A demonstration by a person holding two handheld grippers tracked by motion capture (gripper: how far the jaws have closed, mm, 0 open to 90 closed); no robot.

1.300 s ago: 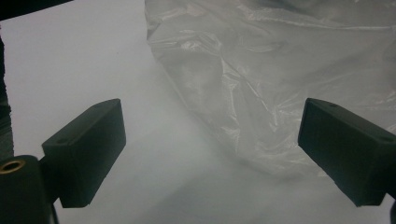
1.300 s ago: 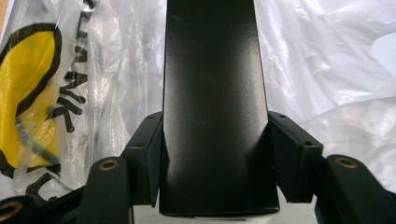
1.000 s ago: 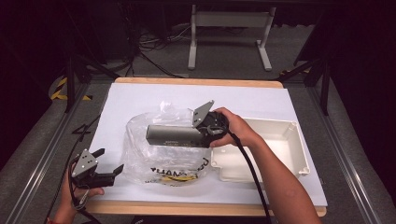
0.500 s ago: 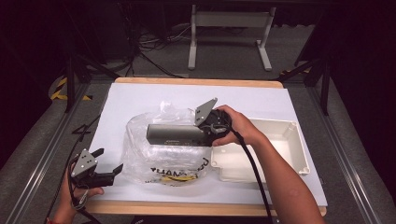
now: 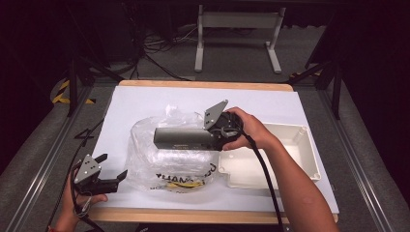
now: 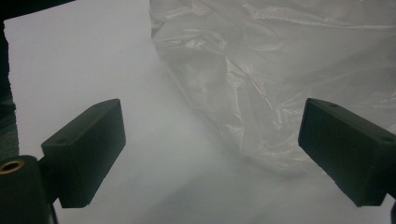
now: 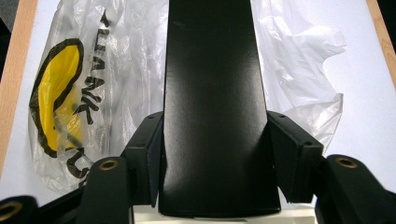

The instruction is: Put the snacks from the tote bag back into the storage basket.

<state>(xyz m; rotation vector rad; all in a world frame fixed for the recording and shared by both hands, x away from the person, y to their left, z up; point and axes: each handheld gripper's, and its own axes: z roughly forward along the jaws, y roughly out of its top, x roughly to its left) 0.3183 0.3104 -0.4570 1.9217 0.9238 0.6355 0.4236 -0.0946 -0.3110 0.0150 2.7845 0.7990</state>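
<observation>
Table [image 5: 145, 99] first: wooden edges, white sheet over the top, and most of the middle is taken up by a crumpled clear plastic bag [image 5: 169, 159] with black lettering and a yellow patch on it. In the right gripper view you can see that print pretty well, off to the left side of the bag.

Next biggest is a white plastic tray [image 5: 295, 154], sitting just beside the bag on its right, touching or nearly so, hard to call.

Then the dark box [image 5: 186, 138], a long flat black slab. It's held level above the bag, reaching from the tray side out over the middle of the plastic. The right gripper [image 5: 217, 133] has it clamped at one end, and in the right gripper view both pads press flat against the box's [image 7: 212, 107] sides.

Left gripper [image 5: 109, 176] is down at the near left corner of the table, just beside the bag's edge. Its jaws stand wide apart with nothing between them, just white sheet and the bag's [image 6: 280, 79] wrinkled plastic ahead.
</observation>
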